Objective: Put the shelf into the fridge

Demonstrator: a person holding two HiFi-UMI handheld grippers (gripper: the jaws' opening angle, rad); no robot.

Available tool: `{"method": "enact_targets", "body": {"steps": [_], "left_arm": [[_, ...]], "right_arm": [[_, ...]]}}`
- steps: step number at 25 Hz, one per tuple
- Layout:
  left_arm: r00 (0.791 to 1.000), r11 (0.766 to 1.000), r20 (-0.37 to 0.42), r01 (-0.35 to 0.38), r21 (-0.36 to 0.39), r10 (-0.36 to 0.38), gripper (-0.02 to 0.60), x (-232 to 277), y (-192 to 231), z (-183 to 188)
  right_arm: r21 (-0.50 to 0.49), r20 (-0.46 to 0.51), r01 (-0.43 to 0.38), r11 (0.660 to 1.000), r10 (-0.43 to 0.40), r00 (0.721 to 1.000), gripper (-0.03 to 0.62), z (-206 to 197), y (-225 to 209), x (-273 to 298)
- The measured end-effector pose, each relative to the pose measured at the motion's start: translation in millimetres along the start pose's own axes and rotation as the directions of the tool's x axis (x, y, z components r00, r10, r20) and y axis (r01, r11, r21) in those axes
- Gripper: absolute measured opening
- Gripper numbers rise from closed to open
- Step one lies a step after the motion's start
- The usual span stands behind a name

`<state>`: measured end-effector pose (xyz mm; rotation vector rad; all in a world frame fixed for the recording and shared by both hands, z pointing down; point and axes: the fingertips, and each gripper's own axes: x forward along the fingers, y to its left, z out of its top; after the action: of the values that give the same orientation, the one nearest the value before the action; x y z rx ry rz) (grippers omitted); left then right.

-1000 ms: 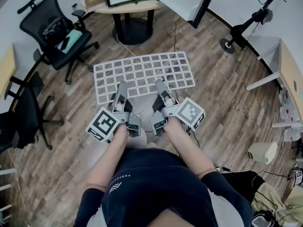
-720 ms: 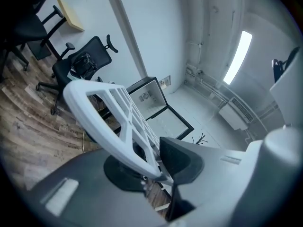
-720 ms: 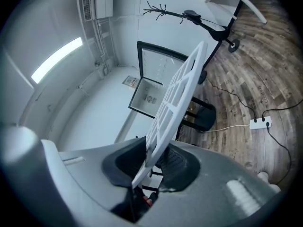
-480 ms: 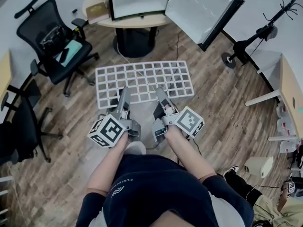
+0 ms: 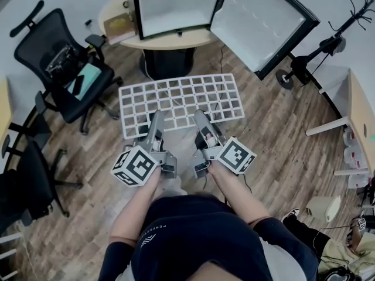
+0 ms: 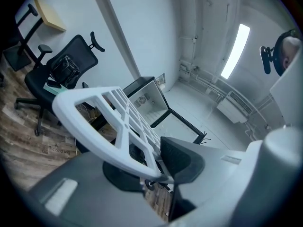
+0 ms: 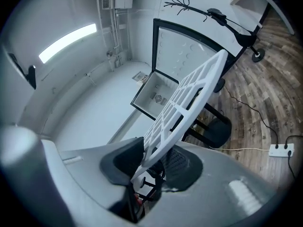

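The left gripper [image 5: 155,117] and right gripper [image 5: 201,117], jaws just widened, pinch the shelf [image 5: 180,100] by its near edge, carrying it to the far fridge [image 5: 173,7], which next calls for level insertion.

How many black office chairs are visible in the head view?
2. One chair stands at the upper left, with things lying on its seat. A second chair is at the left edge, partly cut off. More may be hidden outside the frame.

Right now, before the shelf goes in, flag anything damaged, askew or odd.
Nothing stands out. The white grid shelf looks whole and unbent, and the mini fridge on the round table has its door wide open.
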<state>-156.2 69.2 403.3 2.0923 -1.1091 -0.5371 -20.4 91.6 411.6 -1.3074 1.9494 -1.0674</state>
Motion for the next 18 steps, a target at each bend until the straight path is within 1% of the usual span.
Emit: {"method": "enact_targets", "body": {"steps": [2, 4, 8, 13, 18], "left_arm": [[1.0, 1.0, -0.002, 0.008, -0.019, -0.008, 0.112, 8.4, 7.6, 3.7], [1.0, 0.998, -0.012, 0.011, -0.055, -0.011, 0.112, 16.0, 13.4, 2.3], [1.0, 0.998, -0.013, -0.002, -0.068, 0.001, 0.112, 30.9, 16.7, 4.1], [1.0, 0.996, -0.011, -0.024, -0.089, 0.023, 0.115, 55.2, 24.7, 10.4], [0.999, 0.996, 0.002, -0.051, -0.075, 0.052, 0.117, 84.7, 29.1, 13.7]], "right_arm": [[-0.052, -0.015, -0.011, 0.999, 0.01, 1.0, 0.11, 2.0, 0.4, 10.9], [-0.115, -0.033, -0.01, 0.993, 0.006, 0.999, 0.12, 5.6, -2.3, 18.9], [-0.175, -0.046, 0.01, 0.985, -0.018, 0.999, 0.129, 15.6, -9.2, 32.2], [-0.207, -0.056, 0.026, 0.978, -0.038, 0.998, 0.133, 30.7, -11.5, 58.0], [-0.198, -0.089, 0.037, 0.979, -0.056, 0.994, 0.137, 49.4, -30.1, 82.6]]}}
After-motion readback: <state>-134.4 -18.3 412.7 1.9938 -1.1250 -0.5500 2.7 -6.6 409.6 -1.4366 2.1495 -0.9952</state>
